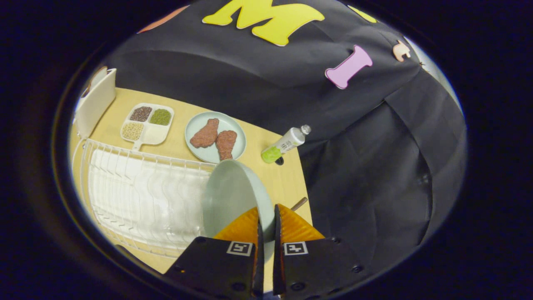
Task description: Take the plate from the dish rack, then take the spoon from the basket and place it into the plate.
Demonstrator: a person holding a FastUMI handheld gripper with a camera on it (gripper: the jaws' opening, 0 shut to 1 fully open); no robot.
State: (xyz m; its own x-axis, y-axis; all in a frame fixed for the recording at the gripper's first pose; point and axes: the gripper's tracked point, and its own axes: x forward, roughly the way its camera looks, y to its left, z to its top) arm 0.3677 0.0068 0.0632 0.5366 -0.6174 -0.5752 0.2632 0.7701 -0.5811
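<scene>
Between the two fingers of the gripper (pixel 266 216) a pale green round ceramic plate (pixel 233 196) is clamped by its rim, both fingers pressing on its edge. It stands nearly upright, on edge, its hollow face turned toward the white wire dish rack (pixel 141 200) beside it, its far rim reaching away from the fingers (just over the rack's corner). Beyond it on the light wooden table (pixel 287 175) lies a second pale green plate (pixel 215 136) carrying two brown drumstick-shaped pieces. Next to that sits a white divided tray (pixel 146 124) of grains. A small white-and-green bottle (pixel 285 144) lies tilted nearby; its label is too small to read.
</scene>
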